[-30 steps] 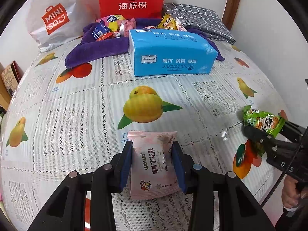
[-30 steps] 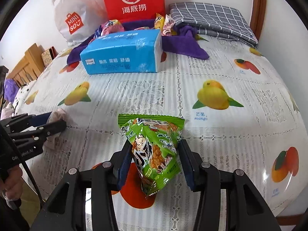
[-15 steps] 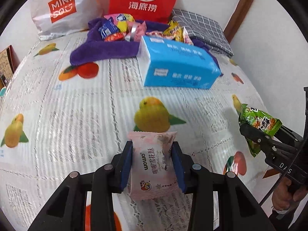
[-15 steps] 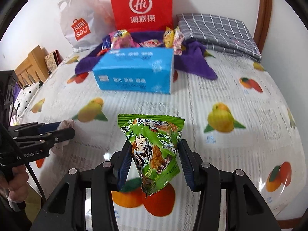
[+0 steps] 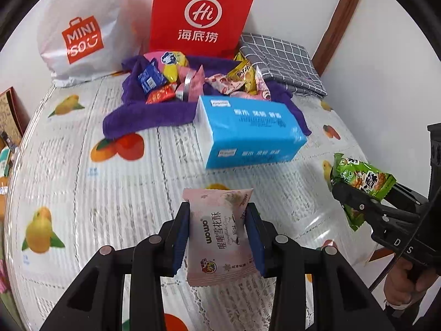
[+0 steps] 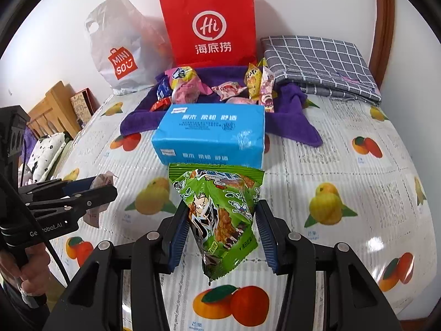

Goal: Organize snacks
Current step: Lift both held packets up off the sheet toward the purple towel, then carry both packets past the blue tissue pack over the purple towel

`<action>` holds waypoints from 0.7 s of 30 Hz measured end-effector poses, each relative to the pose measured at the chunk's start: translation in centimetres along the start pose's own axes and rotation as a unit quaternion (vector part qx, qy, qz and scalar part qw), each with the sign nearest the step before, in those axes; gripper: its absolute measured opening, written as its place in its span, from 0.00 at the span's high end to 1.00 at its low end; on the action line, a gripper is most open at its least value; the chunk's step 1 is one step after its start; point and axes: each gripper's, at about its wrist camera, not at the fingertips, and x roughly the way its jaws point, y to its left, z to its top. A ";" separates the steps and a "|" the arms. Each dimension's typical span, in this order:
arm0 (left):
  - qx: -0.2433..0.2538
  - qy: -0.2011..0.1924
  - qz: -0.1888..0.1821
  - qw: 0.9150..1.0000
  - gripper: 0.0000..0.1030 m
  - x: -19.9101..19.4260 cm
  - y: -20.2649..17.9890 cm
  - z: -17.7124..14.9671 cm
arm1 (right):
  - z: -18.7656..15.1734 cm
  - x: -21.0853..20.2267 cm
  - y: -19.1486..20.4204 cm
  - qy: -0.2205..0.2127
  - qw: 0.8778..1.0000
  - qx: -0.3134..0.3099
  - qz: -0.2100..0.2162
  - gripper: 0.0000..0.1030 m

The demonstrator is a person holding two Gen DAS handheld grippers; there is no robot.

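Left claw (image 5: 217,229): you're gripping the pink pack (image 5: 219,234), held above the desk (image 5: 82,182).
Right claw (image 6: 220,229): you're clamping the green pack (image 6: 220,215) before the tissue box (image 6: 210,138).

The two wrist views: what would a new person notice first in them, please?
Each gripper holds a snack above the fruit-print tablecloth: the left gripper grips a pink packet, the right gripper a green packet. Behind them a blue tissue pack lies mid-table before a purple towel heaped with snacks. At the wall stands a red paper bag.
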 end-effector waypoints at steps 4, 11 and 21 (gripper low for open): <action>0.003 -0.002 -0.003 1.000 0.64 -0.3 -0.1 0.9 | 0.6 -0.2 0.2 -0.001 1.000 0.004 0.003 0.54; 0.009 -0.008 -0.011 1.000 0.64 -0.7 -0.5 2.6 | 1.9 -0.4 0.2 -0.008 1.000 0.002 0.004 0.54; 0.009 -0.001 -0.027 1.000 0.64 0.1 -1.1 4.4 | 3.9 -0.7 -0.4 -0.022 1.000 0.010 0.007 0.54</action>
